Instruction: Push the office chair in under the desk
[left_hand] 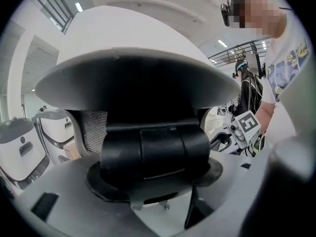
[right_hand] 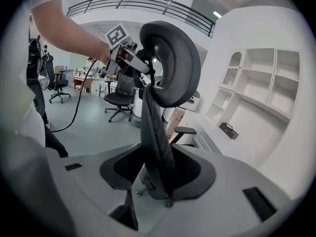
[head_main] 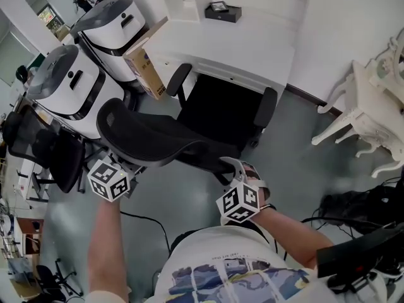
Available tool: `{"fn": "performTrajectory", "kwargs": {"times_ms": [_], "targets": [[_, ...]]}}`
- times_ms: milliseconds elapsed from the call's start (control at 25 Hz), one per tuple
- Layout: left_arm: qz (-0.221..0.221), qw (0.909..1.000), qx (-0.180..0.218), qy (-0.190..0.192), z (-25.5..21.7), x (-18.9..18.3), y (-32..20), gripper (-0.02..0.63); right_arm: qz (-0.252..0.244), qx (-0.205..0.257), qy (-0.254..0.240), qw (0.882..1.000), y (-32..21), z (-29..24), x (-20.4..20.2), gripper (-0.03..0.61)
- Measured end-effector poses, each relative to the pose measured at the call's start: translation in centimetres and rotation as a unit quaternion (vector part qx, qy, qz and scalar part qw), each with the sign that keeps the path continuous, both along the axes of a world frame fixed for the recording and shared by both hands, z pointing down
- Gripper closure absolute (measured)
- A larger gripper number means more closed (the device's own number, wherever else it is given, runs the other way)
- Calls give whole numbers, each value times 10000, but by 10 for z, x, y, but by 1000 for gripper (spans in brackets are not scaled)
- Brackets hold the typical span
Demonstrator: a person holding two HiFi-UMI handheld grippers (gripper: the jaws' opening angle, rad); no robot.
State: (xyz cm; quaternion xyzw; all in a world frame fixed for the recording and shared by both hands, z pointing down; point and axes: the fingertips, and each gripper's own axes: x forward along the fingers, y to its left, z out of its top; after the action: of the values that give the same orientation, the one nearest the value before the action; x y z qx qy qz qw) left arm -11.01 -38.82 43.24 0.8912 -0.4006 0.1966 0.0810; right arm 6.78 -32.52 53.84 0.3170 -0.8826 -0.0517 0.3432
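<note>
A black mesh office chair (head_main: 165,141) stands with its seat (head_main: 221,109) partly under the white desk (head_main: 252,46), its back toward me. My left gripper (head_main: 131,167) is shut on a thick black part of the chair's upper back (left_hand: 153,152), by the headrest (right_hand: 170,63). My right gripper (head_main: 231,168) is shut on the right edge of the backrest (right_hand: 157,147), whose mesh rim stands pinched between the jaws. Each gripper view shows the other one: the left gripper (right_hand: 129,53) beside the headrest, the right gripper's marker cube (left_hand: 245,125) at the right.
Two white rounded machines (head_main: 69,87) (head_main: 113,24) and a cardboard box (head_main: 146,68) stand left of the desk. Another black chair (head_main: 47,150) is at the far left. A white ornate table (head_main: 369,106) and dark gear (head_main: 366,207) are on the right. A black box (head_main: 223,11) lies on the desk.
</note>
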Motion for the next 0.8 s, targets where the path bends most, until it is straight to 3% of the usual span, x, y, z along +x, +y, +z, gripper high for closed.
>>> {"fn": "performTrajectory", "kwargs": {"times_ms": [440,800], "targets": [[-187,9998,5,-65,6,3,-10,279,-107,-407,-308,9986,-9,7,3,365],[-633,9977,163,-148,0,-7,-5,279,238,-545,-445,9972,-12,3,15,314]]}}
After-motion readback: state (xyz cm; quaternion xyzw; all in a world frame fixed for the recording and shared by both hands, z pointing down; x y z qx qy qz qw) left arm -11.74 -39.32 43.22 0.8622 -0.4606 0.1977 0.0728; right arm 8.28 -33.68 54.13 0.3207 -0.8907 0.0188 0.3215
